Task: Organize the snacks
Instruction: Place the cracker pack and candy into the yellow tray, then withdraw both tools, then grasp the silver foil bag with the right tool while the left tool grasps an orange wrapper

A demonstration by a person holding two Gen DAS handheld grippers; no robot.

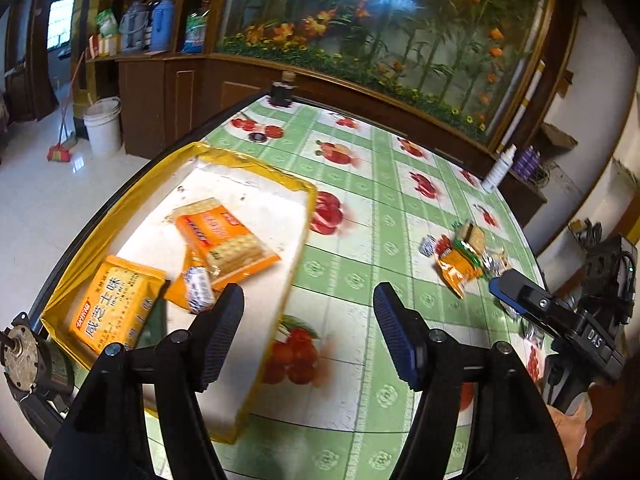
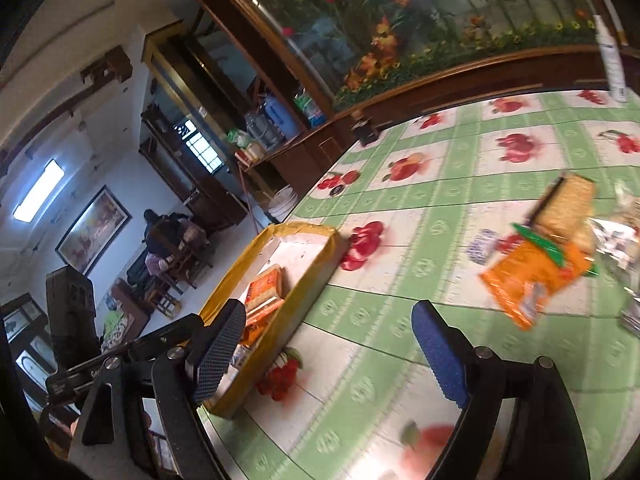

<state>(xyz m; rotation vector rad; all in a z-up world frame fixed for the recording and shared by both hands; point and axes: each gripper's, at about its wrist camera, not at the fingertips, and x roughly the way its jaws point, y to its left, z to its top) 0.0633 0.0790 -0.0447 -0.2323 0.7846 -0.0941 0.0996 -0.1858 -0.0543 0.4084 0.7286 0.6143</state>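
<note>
The shallow yellow-rimmed cardboard tray (image 1: 256, 172) sits at the left edge of the bench (image 1: 360, 272), which is covered in a green-and-white fruit-print cloth. The tray serves as the collecting place: it holds two orange cracker packets (image 1: 224, 236) and a small blue-and-white wrapped sweet (image 1: 199, 289), lying loosely on its white floor.

The left gripper (image 1: 308, 300) hangs over the tray's near right side with its fingers spread and nothing between them. The right gripper (image 2: 328, 328) is likewise spread and empty, above bare cloth between the tray and the remaining snacks.

Those leftovers form a small heap (image 1: 466, 258) towards the right side of the bench: an orange packet (image 2: 532, 280), a clear-wrapped stack of crackers (image 2: 568, 204), a little blue-and-white sweet (image 2: 482, 246) and some silvery wrappers (image 2: 616, 240). They are well apart from the tray, so the sorting looks partly done, and the open fingers suit a fresh pick from that heap.
</note>
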